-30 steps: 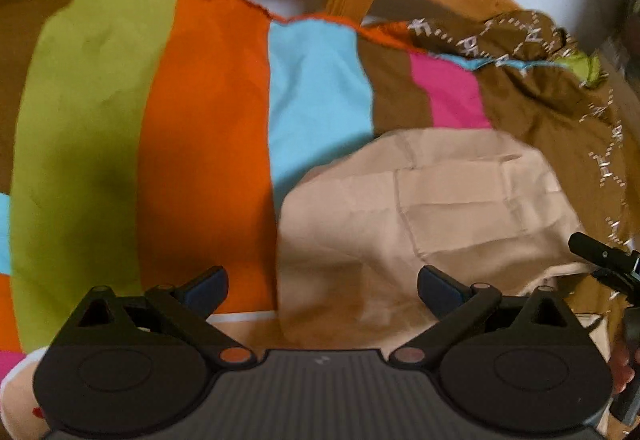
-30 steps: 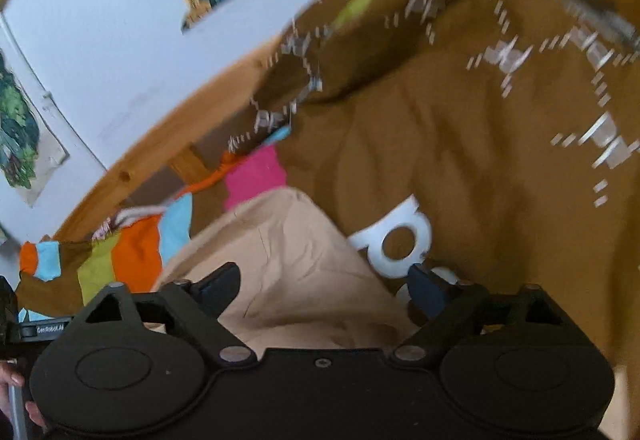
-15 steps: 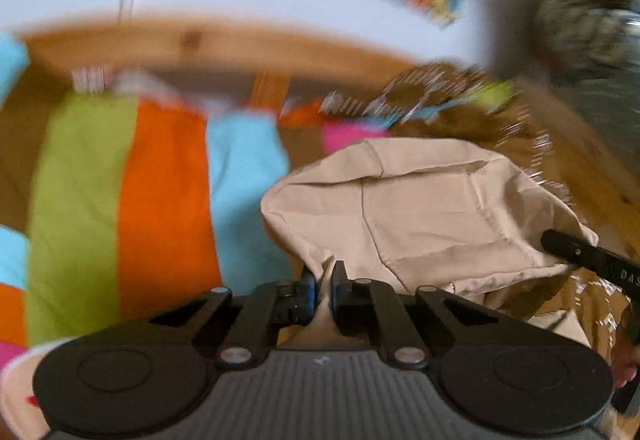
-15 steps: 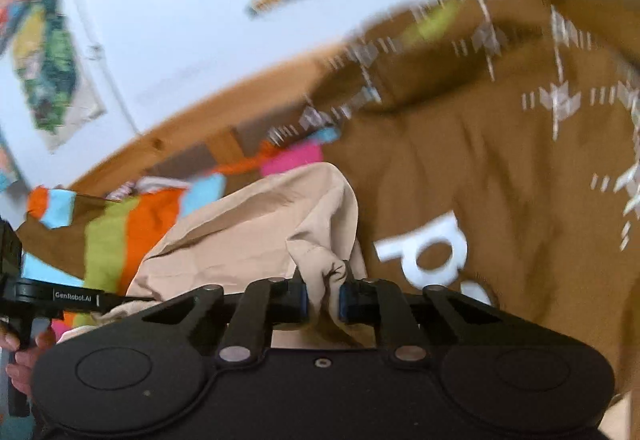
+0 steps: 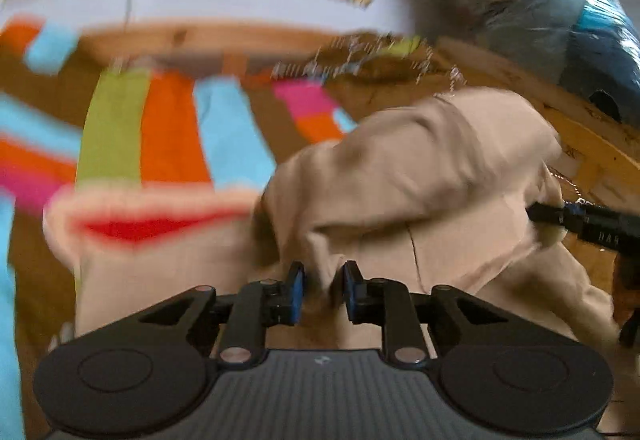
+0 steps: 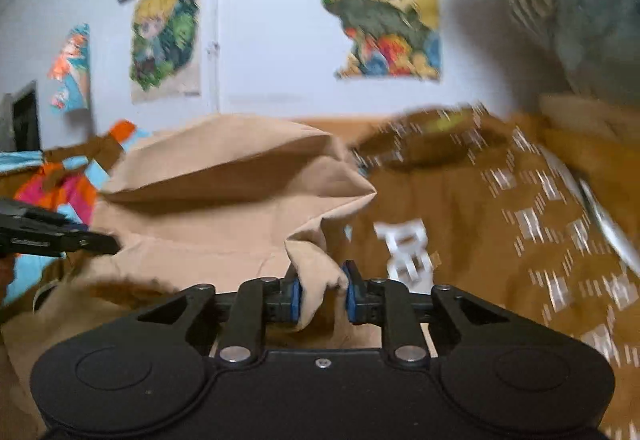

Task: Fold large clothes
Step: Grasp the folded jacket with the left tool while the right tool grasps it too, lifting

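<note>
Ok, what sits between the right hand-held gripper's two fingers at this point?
A bunched fold of the beige garment fills the gap of the right hand-held gripper, whose jaws are opening. The right wrist view shows it.

Beige garment (image 5: 420, 175); multicolour striped sheet (image 5: 168, 135); brown blanket (image 6: 500, 224) w/ white marks.

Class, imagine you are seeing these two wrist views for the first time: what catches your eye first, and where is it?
The beige garment fills the middle of both views, bunched up between the left gripper and the right gripper, whose jaws are opening with its cloth between them. Behind it on the left lies a striped multicoloured cloth, and to the right a brown garment with white lettering. Torn colourful posters hang on the white wall above.
</note>
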{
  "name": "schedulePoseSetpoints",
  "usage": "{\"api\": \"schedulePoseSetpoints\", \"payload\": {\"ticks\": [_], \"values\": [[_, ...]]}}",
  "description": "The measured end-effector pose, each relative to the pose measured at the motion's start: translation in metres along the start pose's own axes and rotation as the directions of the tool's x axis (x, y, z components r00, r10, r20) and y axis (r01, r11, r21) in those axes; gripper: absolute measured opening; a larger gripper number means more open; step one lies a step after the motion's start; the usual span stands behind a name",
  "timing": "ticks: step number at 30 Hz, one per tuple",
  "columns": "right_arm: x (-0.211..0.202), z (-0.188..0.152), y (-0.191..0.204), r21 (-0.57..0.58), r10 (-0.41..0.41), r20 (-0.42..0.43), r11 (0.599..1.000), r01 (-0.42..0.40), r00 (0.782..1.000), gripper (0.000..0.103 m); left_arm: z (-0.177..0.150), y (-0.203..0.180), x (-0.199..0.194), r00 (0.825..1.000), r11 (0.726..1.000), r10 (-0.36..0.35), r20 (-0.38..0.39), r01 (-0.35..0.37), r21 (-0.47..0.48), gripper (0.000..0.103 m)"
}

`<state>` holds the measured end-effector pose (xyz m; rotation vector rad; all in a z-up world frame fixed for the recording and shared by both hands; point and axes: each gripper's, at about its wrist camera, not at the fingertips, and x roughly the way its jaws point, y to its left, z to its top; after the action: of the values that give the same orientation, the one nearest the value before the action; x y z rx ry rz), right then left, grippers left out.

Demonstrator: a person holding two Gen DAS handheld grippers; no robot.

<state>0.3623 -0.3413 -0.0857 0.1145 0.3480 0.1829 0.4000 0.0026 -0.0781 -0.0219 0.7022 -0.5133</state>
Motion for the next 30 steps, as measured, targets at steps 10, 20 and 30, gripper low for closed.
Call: {"api": "schedulePoseSetpoints", "payload": {"ticks": [10, 20, 30], "values": [[-0.064, -0.041, -0.024, 0.263, -0.051, -0.144, 0.961, 0.088, 0.988, 0.044, -0.038, 0.091, -0.032, 0.984, 0.851, -0.154, -0.088, 0.087, -0.518, 0.057], [-0.048, -0.049, -0.055, 0.737, 0.207, -0.165, 0.676, -0.019, 0.964, 0.064, -0.05, 0.129, 0.017, 0.919, 0.527, -0.386, -0.074, 0.154, -0.836, 0.057], [-0.025, -0.04, -0.078, 0.955, 0.316, -0.164, 0.288, 0.07, 0.934, 0.087, -0.039, 0.142, 0.034, 0.852, 0.388, -0.522, -0.051, 0.183, -0.903, 0.083]]}}
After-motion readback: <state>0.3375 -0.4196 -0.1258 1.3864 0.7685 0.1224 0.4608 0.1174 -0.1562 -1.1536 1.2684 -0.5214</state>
